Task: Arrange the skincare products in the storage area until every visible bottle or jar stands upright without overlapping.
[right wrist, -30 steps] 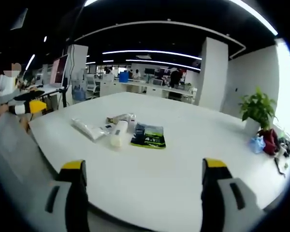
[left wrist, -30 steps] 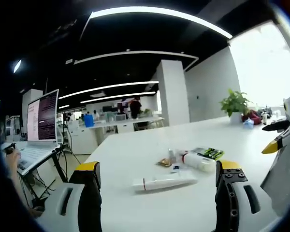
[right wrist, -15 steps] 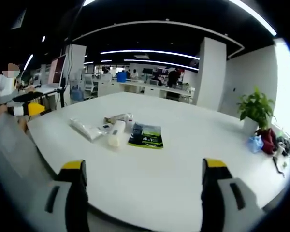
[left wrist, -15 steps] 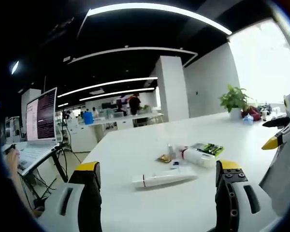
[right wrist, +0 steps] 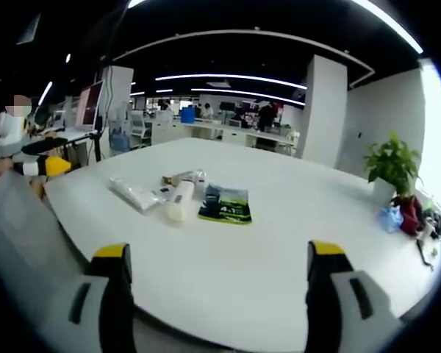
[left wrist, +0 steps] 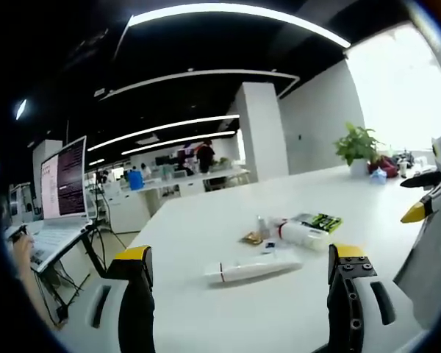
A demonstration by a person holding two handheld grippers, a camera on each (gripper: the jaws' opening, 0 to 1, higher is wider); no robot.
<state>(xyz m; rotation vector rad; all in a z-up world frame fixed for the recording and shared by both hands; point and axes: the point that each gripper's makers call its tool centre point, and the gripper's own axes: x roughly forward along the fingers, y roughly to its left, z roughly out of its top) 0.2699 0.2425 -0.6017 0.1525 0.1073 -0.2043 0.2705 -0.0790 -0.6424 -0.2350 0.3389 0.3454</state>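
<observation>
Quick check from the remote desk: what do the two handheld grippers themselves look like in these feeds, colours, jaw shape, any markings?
Both match. The left gripper has two chunky jaws, light grey outside, black on the inner faces, with yellow tip caps and a dark slot in each grey shell. The right gripper has the same scheme. Seen from the side in the right gripper view, the left one shows a black jaw above a yellow-tipped one on a pale grey body.

This is a big open office. Long light strips (left wrist: 235,11) run across a dark ceiling. A wide white tabletop (right wrist: 279,220) stands in front, with rows of desks (right wrist: 235,132) far behind (people stand there). A laptop (left wrist: 62,180) glows on a stand, and a green plant (right wrist: 391,165) sits by a bright window (left wrist: 397,88).
</observation>
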